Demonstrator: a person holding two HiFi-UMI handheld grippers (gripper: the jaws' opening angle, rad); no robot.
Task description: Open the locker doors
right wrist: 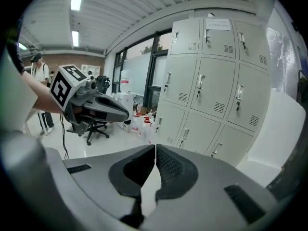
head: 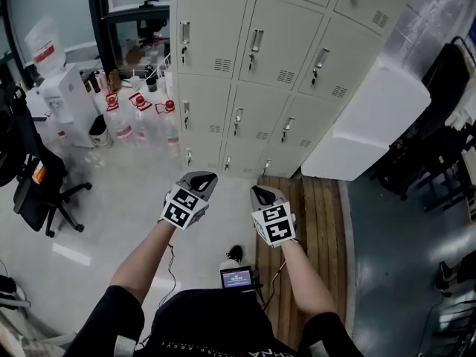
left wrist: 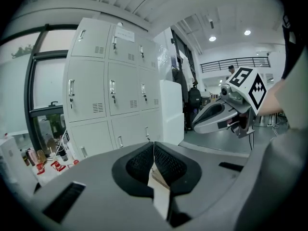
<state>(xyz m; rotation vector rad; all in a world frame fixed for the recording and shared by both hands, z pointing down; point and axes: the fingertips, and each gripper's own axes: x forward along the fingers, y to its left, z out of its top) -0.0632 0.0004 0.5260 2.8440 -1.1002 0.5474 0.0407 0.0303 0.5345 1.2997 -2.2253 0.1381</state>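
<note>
A bank of cream metal lockers (head: 256, 73) stands ahead, three columns wide, every door closed with a small silver handle (head: 255, 44). The same lockers (left wrist: 110, 90) fill the left gripper view and the lockers (right wrist: 211, 88) show in the right gripper view. My left gripper (head: 201, 179) is held out in front of me, well short of the lockers, jaws shut and empty. My right gripper (head: 260, 195) hangs beside it, also shut with nothing in it. In the gripper views, the left gripper (left wrist: 153, 154) and right gripper (right wrist: 155, 156) show their pads closed together.
Water bottles with red caps (head: 137, 117) stand on the floor left of the lockers. A black office chair (head: 33, 181) is at the left. A white slab (head: 368, 121) leans against the lockers' right side. A wooden pallet (head: 312, 214) lies on the floor.
</note>
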